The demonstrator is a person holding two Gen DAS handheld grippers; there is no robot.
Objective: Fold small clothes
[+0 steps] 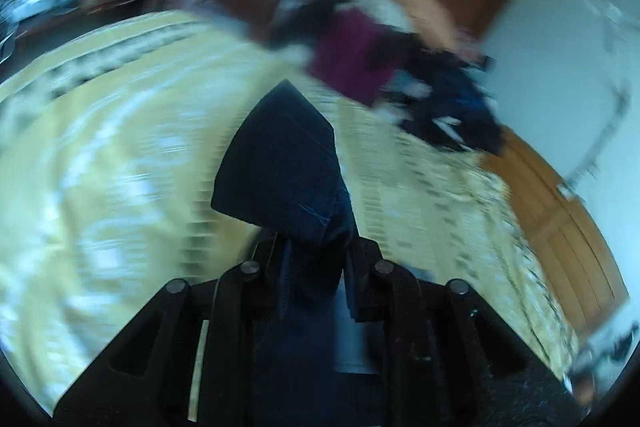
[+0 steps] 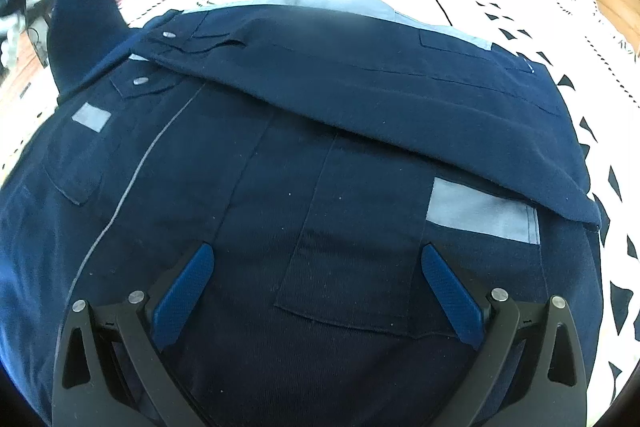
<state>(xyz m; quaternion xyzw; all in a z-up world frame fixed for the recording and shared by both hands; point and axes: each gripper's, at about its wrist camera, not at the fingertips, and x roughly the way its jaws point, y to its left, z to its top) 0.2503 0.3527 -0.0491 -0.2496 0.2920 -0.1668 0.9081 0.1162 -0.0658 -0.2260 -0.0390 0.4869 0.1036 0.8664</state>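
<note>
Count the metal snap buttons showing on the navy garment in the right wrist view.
2. One snap button sits on the folded-over upper layer near the garment's top left; the other lies just below it on the lower layer. Folds may hide more.

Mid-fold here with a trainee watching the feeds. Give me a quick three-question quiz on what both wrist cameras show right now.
1. True or false: the left hand-held gripper is shut on a fold of the navy garment.
2. Multiple choice: the right hand-held gripper is (A) clamped on a sleeve, (B) open above the garment, (C) out of view.
3. Fill in: the pile of clothes at the far edge of the patterned bedspread includes a ____-coloured piece.

Key: 1 true; 2 B; 3 maroon.
</note>
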